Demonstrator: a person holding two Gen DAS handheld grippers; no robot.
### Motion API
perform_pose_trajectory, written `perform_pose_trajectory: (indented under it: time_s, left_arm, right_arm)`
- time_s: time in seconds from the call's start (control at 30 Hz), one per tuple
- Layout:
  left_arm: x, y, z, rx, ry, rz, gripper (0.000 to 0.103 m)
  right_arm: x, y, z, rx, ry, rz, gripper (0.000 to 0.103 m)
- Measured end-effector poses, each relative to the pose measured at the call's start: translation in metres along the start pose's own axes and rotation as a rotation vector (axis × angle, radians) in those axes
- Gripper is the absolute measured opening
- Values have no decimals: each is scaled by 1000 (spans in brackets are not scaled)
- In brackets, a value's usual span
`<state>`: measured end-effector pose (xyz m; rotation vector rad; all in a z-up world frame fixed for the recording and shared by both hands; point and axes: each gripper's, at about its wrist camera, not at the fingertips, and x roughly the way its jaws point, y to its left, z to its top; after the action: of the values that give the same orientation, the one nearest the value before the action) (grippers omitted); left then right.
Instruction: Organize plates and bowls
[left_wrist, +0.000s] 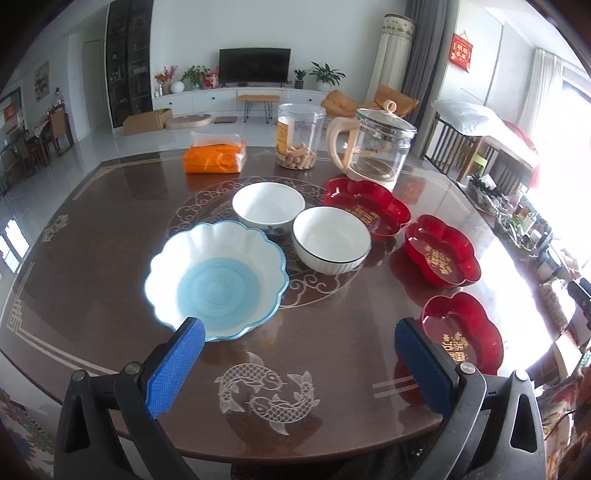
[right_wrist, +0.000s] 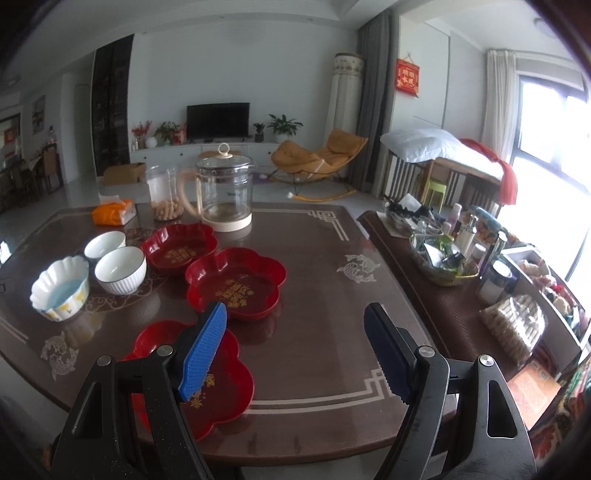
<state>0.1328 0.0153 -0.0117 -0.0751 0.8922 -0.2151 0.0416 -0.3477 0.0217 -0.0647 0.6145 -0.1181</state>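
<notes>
Risks first. All dishes sit loose on a glossy table (left_wrist: 110, 221), so a fingertip catching a rim would likely skate the dish rather than lift it. The scalloped blue bowl (left_wrist: 216, 278) has a wavy edge; a pinch landing on a crest could slip off. The 3 red flower plates (right_wrist: 236, 282) are shallow with low walls, so a steep approach would probably push one flat instead of getting under its lip. The 2 white bowls (left_wrist: 330, 238) stand almost touching; reaching for one risks knocking the other. The glass kettle (left_wrist: 376, 147) and snack jar (left_wrist: 299, 136) stand beyond the dishes, well clear unless a carry swings wide.

Left gripper (left_wrist: 299, 369): jaws wide apart, nothing between them, touching nothing. Blue bowl lies just ahead of its left finger; the nearest red plate (left_wrist: 465, 328) sits just ahead of its right finger; white bowls farther ahead, centre.

Right gripper (right_wrist: 295, 354): jaws wide apart, empty, only bare table between them. Nearest red plate lies under and beside its left finger, contact not discernible; the second plate just ahead-left; bowls well off to the left.

Nothing stacked yet; sorting looks unstarted.
</notes>
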Motion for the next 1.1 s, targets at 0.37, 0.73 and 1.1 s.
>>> perform_pose_trajectory:
  time_s: [0.37,0.73,1.1]
  left_arm:
    - [130,-118,95,37,291,-113,101]
    - [223,-155,93,-76,449,-36,92]
    - [257,-169,79,-71,482,-7,72]
  right_arm:
    - [154,-37,68,118,467,290,80]
    - [264,-63,73,242,663,329,80]
    - [333,-26,71,56,711,261,45]
